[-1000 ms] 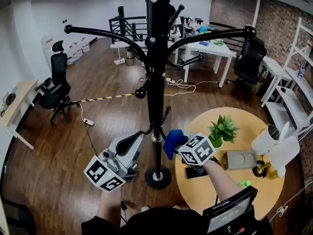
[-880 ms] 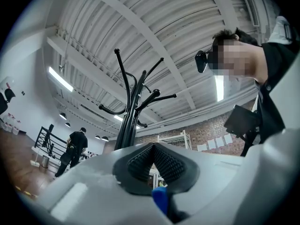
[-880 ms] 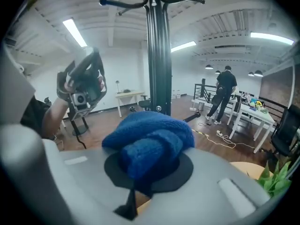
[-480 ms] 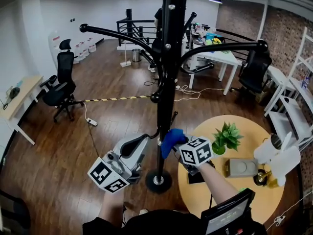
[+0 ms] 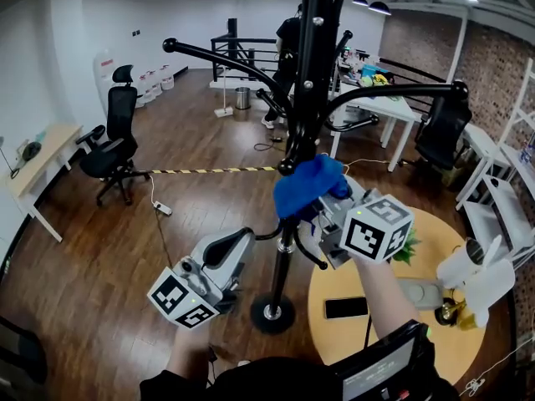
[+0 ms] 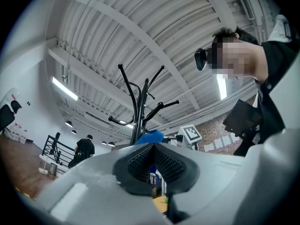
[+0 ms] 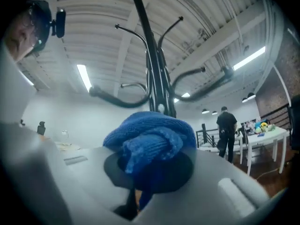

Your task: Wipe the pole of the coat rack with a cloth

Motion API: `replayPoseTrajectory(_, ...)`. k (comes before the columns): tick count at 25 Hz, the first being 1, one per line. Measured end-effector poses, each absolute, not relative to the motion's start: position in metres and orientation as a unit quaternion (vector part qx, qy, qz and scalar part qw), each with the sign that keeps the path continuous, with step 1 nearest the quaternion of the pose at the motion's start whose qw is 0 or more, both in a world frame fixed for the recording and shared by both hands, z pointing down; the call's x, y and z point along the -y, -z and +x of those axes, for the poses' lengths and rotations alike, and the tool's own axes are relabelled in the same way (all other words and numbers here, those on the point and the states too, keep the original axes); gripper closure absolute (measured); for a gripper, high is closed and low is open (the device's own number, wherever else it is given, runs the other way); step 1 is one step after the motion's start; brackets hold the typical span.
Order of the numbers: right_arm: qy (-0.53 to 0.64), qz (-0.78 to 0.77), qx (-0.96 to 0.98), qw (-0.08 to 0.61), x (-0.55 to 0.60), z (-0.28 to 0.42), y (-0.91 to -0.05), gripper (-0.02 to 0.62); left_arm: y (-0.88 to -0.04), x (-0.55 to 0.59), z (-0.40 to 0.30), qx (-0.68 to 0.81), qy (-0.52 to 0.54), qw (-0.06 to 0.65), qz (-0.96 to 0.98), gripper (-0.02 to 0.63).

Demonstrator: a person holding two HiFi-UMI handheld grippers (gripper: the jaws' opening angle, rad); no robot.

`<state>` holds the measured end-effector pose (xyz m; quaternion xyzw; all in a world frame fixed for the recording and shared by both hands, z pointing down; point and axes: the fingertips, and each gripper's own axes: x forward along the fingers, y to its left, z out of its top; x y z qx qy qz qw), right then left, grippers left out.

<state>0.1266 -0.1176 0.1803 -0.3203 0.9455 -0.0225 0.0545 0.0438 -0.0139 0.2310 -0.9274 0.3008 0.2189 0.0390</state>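
Observation:
The black coat rack pole (image 5: 311, 73) rises through the middle of the head view from its round base (image 5: 272, 314). My right gripper (image 5: 322, 205) is shut on a bunched blue cloth (image 5: 306, 186), which sits against the pole at mid height, just under a hook knob. In the right gripper view the cloth (image 7: 151, 137) bulges out of the right gripper (image 7: 149, 172), and the pole (image 7: 157, 78) stands right behind it. My left gripper (image 5: 242, 241) is lower, left of the pole and apart from it. The left gripper (image 6: 152, 165) is shut and holds nothing.
Curved hook arms (image 5: 226, 59) spread left and right from the pole. A round wooden table (image 5: 334, 278) at lower right carries a phone (image 5: 345, 307), a plant (image 5: 407, 242) and a white lamp (image 5: 475, 274). An office chair (image 5: 113, 149) stands far left, and a white desk (image 5: 380, 98) stands behind.
My right gripper has carried the blue cloth up the pole from low near the table to mid height. The left gripper has stayed low beside the pole.

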Motion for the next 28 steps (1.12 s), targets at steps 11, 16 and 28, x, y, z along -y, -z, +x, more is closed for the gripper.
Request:
replayPoseTrajectory(11, -0.121, -0.369, -0.895, 0.219, 0.052, 0.2, -0.012, 0.572, -0.217, 0.007, 0.026, -0.305, -0.228, 0.061, -0.922, 0.614)
replayPoseTrajectory(16, -0.174, -0.365, -0.867, 0.29, -0.005, 0.233, 0.025, 0.572, -0.212, 0.009, 0.031, -0.292, -0.23, 0.065, -0.926, 0.614)
replayPoseTrajectory(28, -0.119, -0.401, -0.895, 0.156, 0.091, 0.165, -0.057, 0.572, -0.22, 0.002, 0.026, -0.284, -0.236, 0.05, -0.928, 0.614)
